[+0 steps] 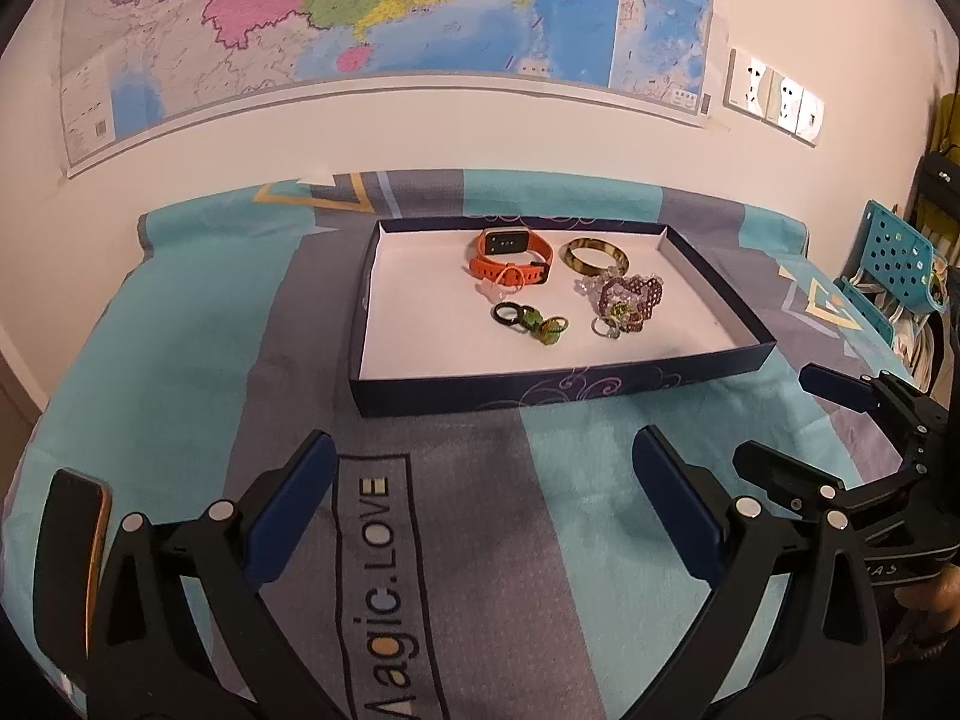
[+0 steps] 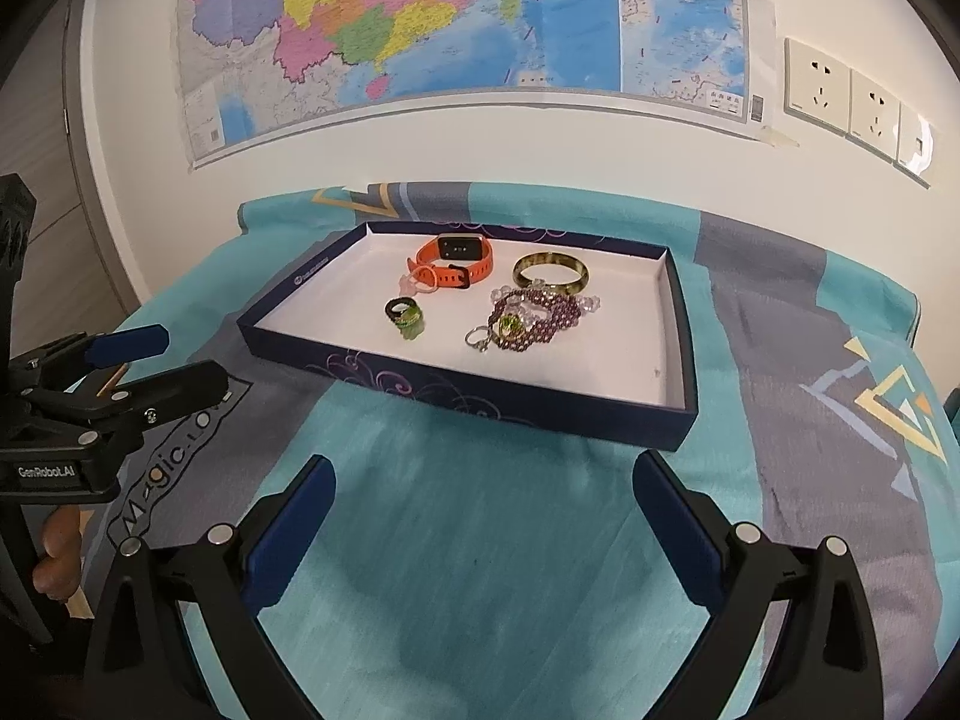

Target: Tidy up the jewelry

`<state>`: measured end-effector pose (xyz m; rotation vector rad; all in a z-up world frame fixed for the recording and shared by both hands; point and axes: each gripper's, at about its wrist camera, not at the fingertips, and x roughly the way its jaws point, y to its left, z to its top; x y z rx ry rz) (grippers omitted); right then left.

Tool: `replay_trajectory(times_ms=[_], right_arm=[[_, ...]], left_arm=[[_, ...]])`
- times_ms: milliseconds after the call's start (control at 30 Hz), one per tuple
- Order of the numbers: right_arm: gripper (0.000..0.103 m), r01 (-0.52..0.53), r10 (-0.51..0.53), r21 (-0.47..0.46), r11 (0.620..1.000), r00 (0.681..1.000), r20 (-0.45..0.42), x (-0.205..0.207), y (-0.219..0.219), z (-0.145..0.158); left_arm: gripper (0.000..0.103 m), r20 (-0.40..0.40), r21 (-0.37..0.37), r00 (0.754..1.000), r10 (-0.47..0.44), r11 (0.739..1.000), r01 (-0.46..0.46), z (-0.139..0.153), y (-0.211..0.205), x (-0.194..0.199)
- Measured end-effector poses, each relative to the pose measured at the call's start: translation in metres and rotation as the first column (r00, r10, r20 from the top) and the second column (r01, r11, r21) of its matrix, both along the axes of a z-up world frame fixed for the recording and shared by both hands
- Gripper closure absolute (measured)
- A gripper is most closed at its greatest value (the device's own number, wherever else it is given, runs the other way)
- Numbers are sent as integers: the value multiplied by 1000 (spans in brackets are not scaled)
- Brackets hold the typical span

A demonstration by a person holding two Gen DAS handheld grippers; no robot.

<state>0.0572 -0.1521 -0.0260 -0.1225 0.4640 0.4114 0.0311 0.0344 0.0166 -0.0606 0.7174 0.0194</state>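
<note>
Both tongs hover low over the teal-and-grey cloth (image 2: pixel 480 540), each spread wide and gripping nothing: left tongs (image 1: pixel 486 504), right tongs (image 2: pixel 483 513). Ahead sits one shallow navy tray (image 1: pixel 540 391) on the cloth, with all the jewelry inside. Count it off: one orange watch (image 1: pixel 509 257), one brown-gold bangle (image 1: pixel 595 257), one purple beaded piece (image 1: pixel 633 295), one clear ring (image 1: pixel 499 288), and a cluster of small rings (image 1: pixel 531 321) whose number I cannot tell.
</note>
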Motion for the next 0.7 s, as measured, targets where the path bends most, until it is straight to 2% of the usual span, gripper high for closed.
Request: replay_trajectory(times_ms=[700], right_arm=[[7, 10, -10, 3, 1000, 1000, -21, -5, 1, -7]], left_arm=[[6, -4, 14, 1000, 10, 1000, -10, -3, -4, -6]])
